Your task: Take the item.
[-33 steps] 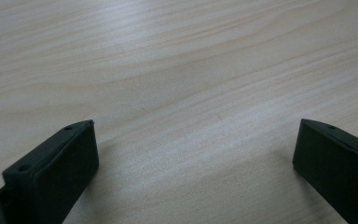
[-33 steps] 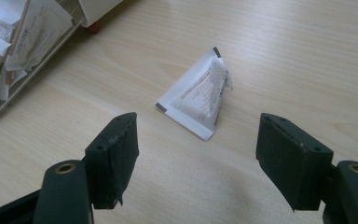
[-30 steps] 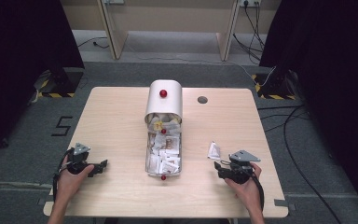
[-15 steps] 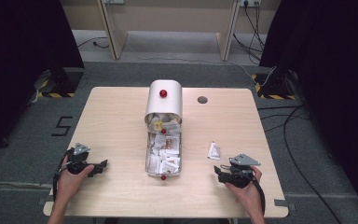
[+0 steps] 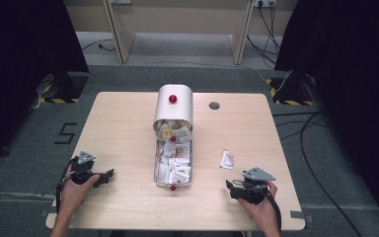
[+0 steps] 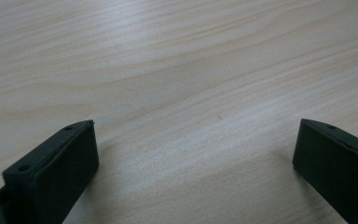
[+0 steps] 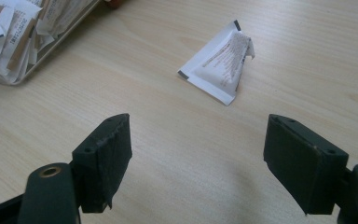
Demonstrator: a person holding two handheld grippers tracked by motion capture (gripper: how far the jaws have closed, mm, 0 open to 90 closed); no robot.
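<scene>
Centrally, a clear tray filled with small paper packets lies on the wooden surface, its far end under a white domed lid. One white sachet lies alone just right of the tray, beyond the right tongs, whose jaws have just been opening and stand spread with nothing between them. Left tongs spread wide over bare wood, well apart from the tray
</scene>
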